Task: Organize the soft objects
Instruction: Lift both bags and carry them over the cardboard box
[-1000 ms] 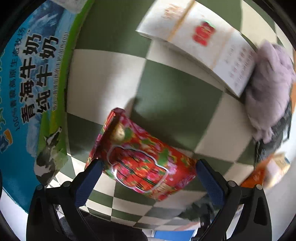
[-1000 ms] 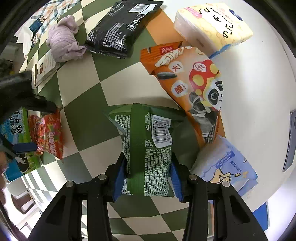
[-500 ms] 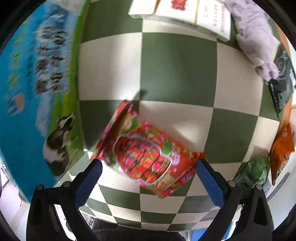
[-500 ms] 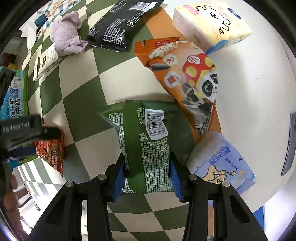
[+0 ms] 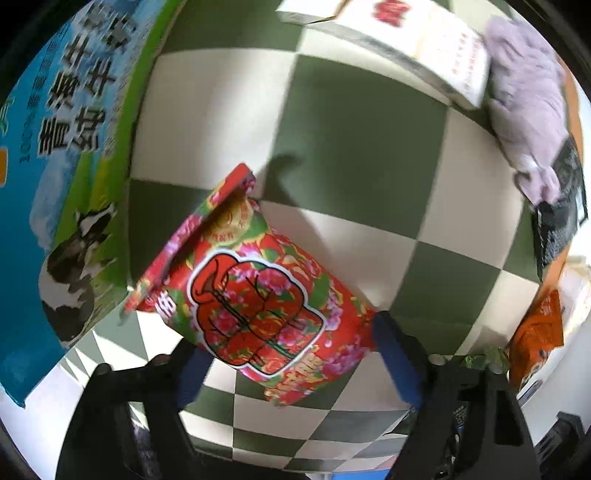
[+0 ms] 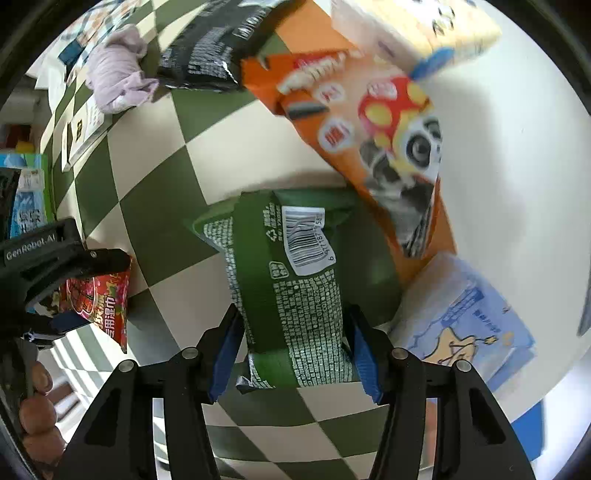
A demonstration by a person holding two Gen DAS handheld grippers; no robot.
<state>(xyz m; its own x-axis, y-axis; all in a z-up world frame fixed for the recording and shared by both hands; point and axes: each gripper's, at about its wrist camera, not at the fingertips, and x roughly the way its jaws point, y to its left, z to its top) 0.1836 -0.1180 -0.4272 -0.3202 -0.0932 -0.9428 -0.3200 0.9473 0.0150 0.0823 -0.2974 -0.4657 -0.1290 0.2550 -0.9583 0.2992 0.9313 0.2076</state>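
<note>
Left tongs [image 5: 288, 354] pinched the red floral wet-wipe pack [image 5: 255, 291], tilted above the green-and-white checkered tabletop [image 5: 354, 155], beside the blue-and-green milk carton box [image 5: 62, 155]. Right tongs [image 6: 293, 350] clamped the green plastic snack bag [image 6: 291, 291], barcode up, touching the orange panda snack bag [image 6: 373, 147] and just beside the pale blue tissue pack [image 6: 469, 325]. A lilac cloth bundle [image 6: 118, 81] lay well apart.

I can't read the blurred print on the milk carton [image 5: 55, 155] left of my left gripper [image 5: 291, 360]; the frame edge cuts it off. Ahead of my right gripper [image 6: 293, 341], the orange snack bag [image 6: 373, 147] and tissue pack [image 6: 417, 29] smear with motion. The green packet [image 6: 291, 280] hides part of the blue pack [image 6: 469, 325] to its right.
</note>
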